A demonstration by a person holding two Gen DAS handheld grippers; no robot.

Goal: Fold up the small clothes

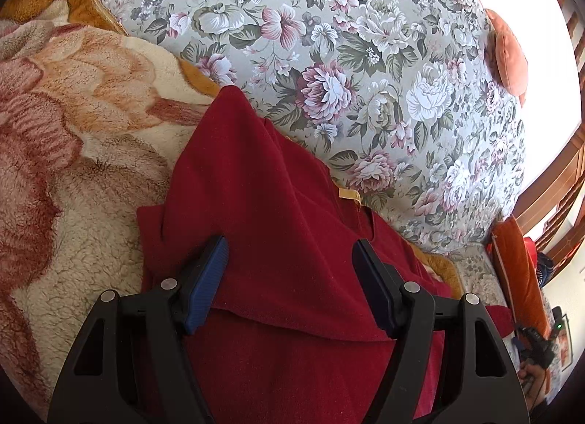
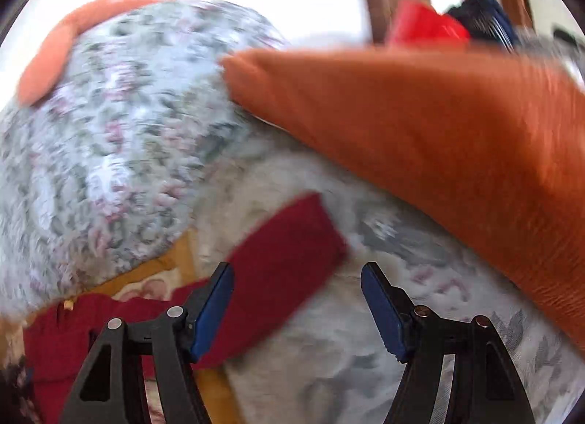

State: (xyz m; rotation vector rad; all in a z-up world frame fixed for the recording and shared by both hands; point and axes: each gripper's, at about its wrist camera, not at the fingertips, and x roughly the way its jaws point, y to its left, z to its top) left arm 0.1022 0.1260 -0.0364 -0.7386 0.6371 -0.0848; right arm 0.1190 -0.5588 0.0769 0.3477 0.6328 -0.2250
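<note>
The dark red garment is lying spread over a fleecy blanket with big peach and rose flowers, its far edge reaching up against the floral sofa back. A near layer of the cloth is lying doubled over itself, making a soft ridge across the near part of the left wrist view. A small yellow label is showing at the neckline on the right side of the garment.

The left gripper is hovering just over the red cloth with its jaws standing wide apart, the blue pads gripping nothing; whether they are touching the fabric, I cannot tell. Far right, a salmon round cushion is leaning on the sofa back, and an orange cushion is standing at the sofa's right end.

The right wrist view is blurring heavily. The right gripper is also gaping open and empty. One red sleeve is stretching out towards the far right across the pale sofa seat, its cuff end lying just beyond the left blue pad. The rest of the garment is sitting near left. The orange cushion is filling the right side, and the salmon cushion is peeking over the sofa back.
</note>
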